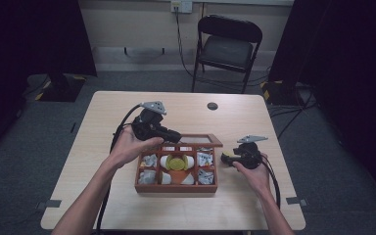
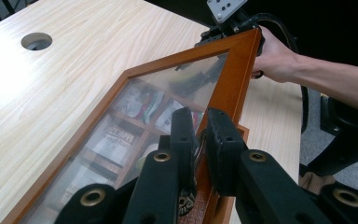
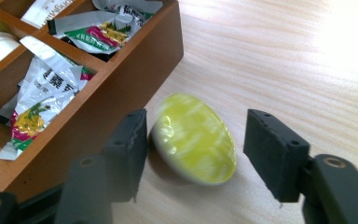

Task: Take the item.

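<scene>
A wooden compartment box (image 1: 176, 188) stands in the middle of the table. Its glass lid (image 2: 233, 79) is tilted up, and my left gripper (image 2: 201, 116) is shut on the lid's wooden frame; from above, the left gripper (image 1: 175, 136) sits at the box's back left. To the right of the box, a glossy yellow-green oval piece (image 3: 193, 137) lies on the table against the box's outer wall. My right gripper (image 3: 196, 119) is open around it, the right jaw clearly apart from it. In the high view the right gripper (image 1: 227, 157) points at the box's right side.
The box holds torn sachets (image 3: 51, 88) in its side compartments and white and yellow round pieces (image 1: 177, 162) in the middle one. A cable hole (image 1: 212, 105) is in the table's far part. A folding chair (image 1: 227, 46) stands beyond the table.
</scene>
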`<state>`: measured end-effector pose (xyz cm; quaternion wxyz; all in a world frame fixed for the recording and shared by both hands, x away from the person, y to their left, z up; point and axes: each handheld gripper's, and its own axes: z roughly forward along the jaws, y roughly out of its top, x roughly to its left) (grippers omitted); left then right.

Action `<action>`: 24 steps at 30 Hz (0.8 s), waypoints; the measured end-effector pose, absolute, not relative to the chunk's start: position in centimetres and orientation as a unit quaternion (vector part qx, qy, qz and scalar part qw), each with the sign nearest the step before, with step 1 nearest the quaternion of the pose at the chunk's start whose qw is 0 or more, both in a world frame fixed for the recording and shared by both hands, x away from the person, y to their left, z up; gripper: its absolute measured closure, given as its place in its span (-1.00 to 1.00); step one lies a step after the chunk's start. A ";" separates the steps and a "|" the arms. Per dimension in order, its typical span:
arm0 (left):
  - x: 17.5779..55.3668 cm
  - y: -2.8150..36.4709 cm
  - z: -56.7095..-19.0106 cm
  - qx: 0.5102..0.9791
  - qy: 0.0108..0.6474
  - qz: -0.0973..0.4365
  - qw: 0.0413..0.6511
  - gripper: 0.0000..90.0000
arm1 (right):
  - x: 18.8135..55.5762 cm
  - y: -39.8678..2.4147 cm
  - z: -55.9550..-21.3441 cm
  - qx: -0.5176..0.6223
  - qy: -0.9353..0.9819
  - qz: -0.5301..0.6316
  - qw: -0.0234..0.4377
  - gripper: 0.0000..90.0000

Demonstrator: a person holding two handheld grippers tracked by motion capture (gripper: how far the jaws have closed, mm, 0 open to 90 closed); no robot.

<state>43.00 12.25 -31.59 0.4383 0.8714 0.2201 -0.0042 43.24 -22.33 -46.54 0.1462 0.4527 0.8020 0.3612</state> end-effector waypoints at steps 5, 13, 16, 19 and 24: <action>42.9 12.3 -31.8 0.871 0.220 -0.007 0.440 0.82 | 43.1 -22.3 -46.3 0.453 0.796 0.373 0.147 -0.28; 42.8 12.3 -31.9 0.870 0.220 -0.009 0.442 0.82 | 42.3 -22.7 -45.5 0.459 0.786 0.388 0.147 -0.37; 42.8 12.3 -31.9 0.870 0.219 -0.009 0.441 0.82 | 41.9 -23.0 -45.2 0.462 0.780 0.395 0.147 -0.39; 42.8 12.4 -31.9 0.869 0.221 -0.008 0.443 0.82 | 41.2 -23.5 -45.1 0.465 0.775 0.402 0.147 -0.41; 42.9 12.4 -31.9 0.869 0.220 -0.009 0.443 0.82 | 40.2 -24.4 -45.2 0.470 0.771 0.404 0.149 -0.43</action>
